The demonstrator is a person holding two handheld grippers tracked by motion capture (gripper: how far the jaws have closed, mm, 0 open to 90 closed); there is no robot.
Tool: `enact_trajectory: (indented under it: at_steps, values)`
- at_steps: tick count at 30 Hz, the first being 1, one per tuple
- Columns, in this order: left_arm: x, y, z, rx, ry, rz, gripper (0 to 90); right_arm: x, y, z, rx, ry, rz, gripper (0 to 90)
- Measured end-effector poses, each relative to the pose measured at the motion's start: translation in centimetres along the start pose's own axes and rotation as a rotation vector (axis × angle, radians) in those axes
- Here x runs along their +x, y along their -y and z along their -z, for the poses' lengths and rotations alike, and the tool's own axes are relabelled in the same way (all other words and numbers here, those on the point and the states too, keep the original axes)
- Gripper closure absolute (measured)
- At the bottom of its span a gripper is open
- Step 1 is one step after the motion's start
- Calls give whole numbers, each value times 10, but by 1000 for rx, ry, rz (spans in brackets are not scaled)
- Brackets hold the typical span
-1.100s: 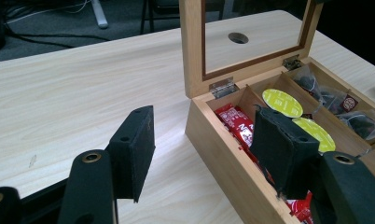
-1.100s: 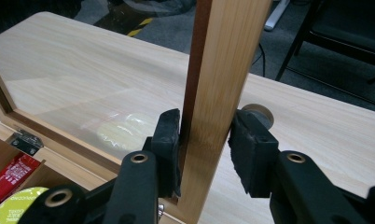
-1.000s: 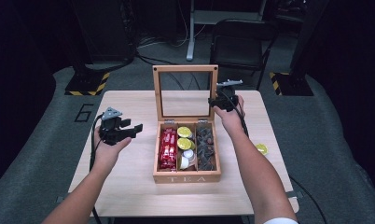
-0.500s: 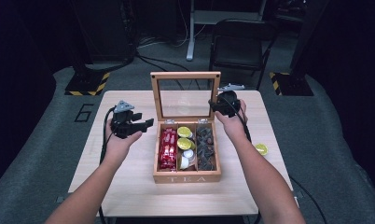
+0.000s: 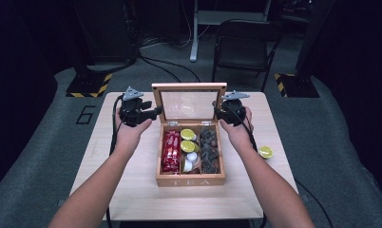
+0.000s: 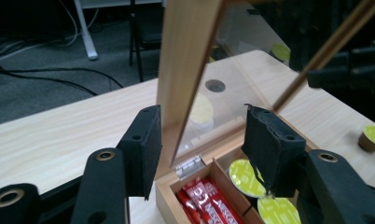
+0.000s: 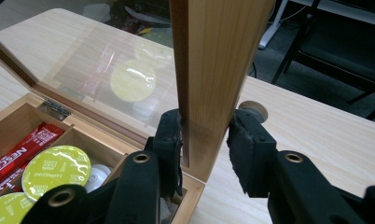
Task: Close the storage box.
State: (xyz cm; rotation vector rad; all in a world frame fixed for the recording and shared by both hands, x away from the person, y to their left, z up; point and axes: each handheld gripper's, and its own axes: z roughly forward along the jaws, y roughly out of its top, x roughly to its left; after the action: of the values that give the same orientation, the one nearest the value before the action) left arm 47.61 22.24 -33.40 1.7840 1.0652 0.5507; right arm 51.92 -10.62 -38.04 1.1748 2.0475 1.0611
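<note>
1. High view: we see a wooden tea box point(image 5: 191, 179) at the middle of the tabletop point(image 5: 132, 190), its glass-paned lid point(image 5: 189, 103) standing upright. The left gripper point(image 5: 154, 113) is at the lid's left edge, the right gripper point(image 5: 218, 114) at its right edge. Red sachets point(image 5: 170, 151), yellow-topped capsules point(image 5: 187, 140) and dark pieces point(image 5: 208, 149) fill the three compartments; a lone capsule point(image 5: 265, 152) lies apart on the right.

2. Left gripper view: we find the left gripper point(image 6: 202, 149) astride the lid's point(image 6: 185, 60) wooden side rail. Its jaws have just been closing; one pad point(image 6: 143, 149) lies against the rail, the other stands off it, so there is no grip yet.

3. Right gripper view: we see the right gripper point(image 7: 205, 151) clamped on the lid's point(image 7: 213, 65) other side rail, a pad on each face, just above the box point(image 7: 190, 196) corner.
</note>
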Motion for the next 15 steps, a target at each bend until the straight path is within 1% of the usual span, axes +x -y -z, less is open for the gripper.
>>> enact_trajectory:
  at_steps: [2,4,5,6,7,8,10,12,13,15]
  values:
    - [-1,-4,-1,-19,-12,3,482,1,1,1,-2,-1,-2,644]
    - [-2,-5,-2,-24,-11,3,505,2,2,2,-6,3,-5,644]
    - [-4,-8,-1,-20,-30,-34,528,3,4,3,-8,0,-9,644]
    - [-4,-8,-1,-20,-30,-34,543,3,4,3,-12,-1,-6,643]
    - [-6,-9,0,-23,-47,-54,543,3,4,3,-12,-1,-6,643]
    - [-7,-11,1,-34,-50,-56,576,3,6,5,-14,-3,-4,642]
    - [-8,-12,1,-37,-52,-58,581,3,6,5,-16,-5,2,642]
    - [-10,-12,2,-41,-55,-60,598,4,8,6,-18,-8,-5,640]
    - [-10,-13,3,-37,-54,-62,598,4,8,6,-22,-8,3,639]
    - [-9,-12,4,-36,-48,-55,600,5,10,7,-25,-9,0,638]
